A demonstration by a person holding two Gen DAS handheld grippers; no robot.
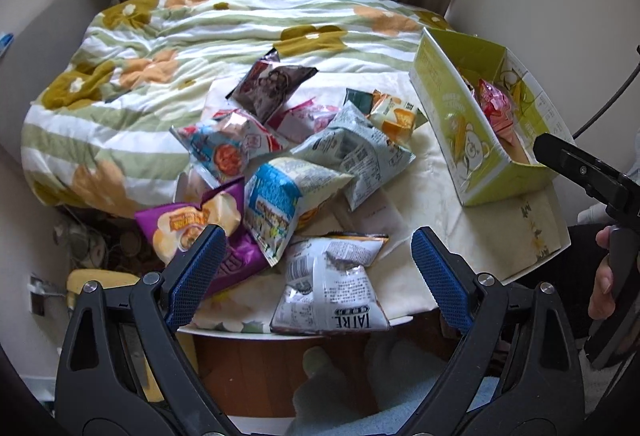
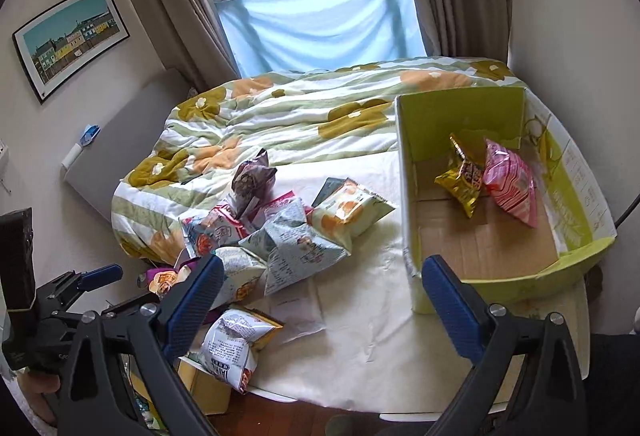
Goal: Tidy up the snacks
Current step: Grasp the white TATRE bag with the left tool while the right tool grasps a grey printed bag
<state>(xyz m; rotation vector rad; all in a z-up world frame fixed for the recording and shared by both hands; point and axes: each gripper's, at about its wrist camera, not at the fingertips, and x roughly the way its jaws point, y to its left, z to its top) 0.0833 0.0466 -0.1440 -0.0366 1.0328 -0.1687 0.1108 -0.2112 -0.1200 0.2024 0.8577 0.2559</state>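
Several snack bags lie heaped on the white-clothed table [image 1: 440,176]. Among them are a silver bag [image 1: 332,284] at the front edge, a purple bag [image 1: 188,228], a blue-white bag [image 1: 276,204] and a grey bag [image 1: 356,152]. My left gripper [image 1: 316,236] hangs open above the silver bag, its pads touching nothing. A green cardboard box [image 2: 500,248] stands at the right, holding a gold bag [image 2: 460,176] and a pink bag [image 2: 512,188]. My right gripper [image 2: 324,264] is open and empty, between the pile and the box's near corner.
A bed with a floral quilt [image 1: 200,36] lies behind the table, under a curtained window [image 2: 320,16]. A person's hand [image 1: 604,276] holds the right gripper at the picture's right edge. A yellow carton [image 2: 208,388] sits below the table's front edge on the wooden floor.
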